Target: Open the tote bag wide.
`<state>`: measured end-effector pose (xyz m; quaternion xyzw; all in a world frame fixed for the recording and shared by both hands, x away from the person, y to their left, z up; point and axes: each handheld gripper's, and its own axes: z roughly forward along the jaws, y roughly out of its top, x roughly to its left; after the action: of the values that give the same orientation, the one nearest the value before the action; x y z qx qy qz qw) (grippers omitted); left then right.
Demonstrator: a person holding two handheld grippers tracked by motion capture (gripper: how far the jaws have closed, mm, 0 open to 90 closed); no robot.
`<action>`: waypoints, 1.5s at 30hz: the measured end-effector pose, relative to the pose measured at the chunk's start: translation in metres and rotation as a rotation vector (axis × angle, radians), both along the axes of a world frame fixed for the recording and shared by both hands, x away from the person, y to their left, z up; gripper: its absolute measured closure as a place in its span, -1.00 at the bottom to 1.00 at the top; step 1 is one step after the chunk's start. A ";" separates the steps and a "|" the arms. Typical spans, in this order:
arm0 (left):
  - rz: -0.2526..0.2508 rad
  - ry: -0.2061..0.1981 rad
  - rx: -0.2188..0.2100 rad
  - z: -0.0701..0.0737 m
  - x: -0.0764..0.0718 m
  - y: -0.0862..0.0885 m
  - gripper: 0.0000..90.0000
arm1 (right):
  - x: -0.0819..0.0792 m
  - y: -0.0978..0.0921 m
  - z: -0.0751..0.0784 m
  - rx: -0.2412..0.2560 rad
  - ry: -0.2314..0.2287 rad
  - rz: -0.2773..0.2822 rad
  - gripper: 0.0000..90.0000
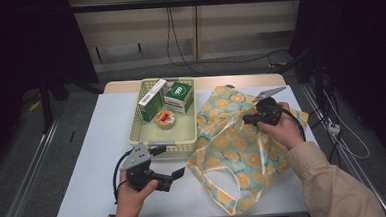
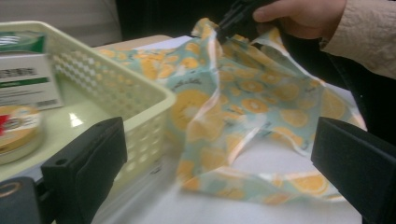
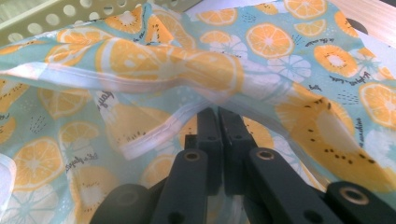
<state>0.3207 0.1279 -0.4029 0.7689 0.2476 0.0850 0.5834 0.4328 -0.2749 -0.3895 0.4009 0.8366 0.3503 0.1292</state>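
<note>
A teal bag printed with orange slices (image 1: 233,146) lies spread on the right half of the white table, its handle loop toward the front edge. My right gripper (image 1: 245,119) is shut on the bag's rim near its middle and lifts the fabric (image 3: 154,70) a little; the jaws stand pressed together on the white hem (image 3: 187,119). My left gripper (image 1: 170,162) hovers open just in front of the cream basket (image 1: 140,119), its jaws wide apart and pointing at the bag (image 2: 243,98). Nothing is between them.
The perforated basket (image 2: 140,93) holds two green-and-white boxes (image 1: 178,97) and a small round tin (image 1: 165,120). The white table top (image 1: 99,163) ends at a wooden strip at the back. Cables run along the floor at the right.
</note>
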 end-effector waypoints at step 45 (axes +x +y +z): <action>0.101 0.093 0.163 -0.039 0.029 -0.094 1.00 | -0.002 -0.024 0.050 -0.037 -0.032 -0.034 0.97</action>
<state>0.3495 0.0340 -0.4415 0.8032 0.3054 0.0983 0.5019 0.4307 -0.2985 -0.3392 0.4071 0.8338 0.3387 0.1560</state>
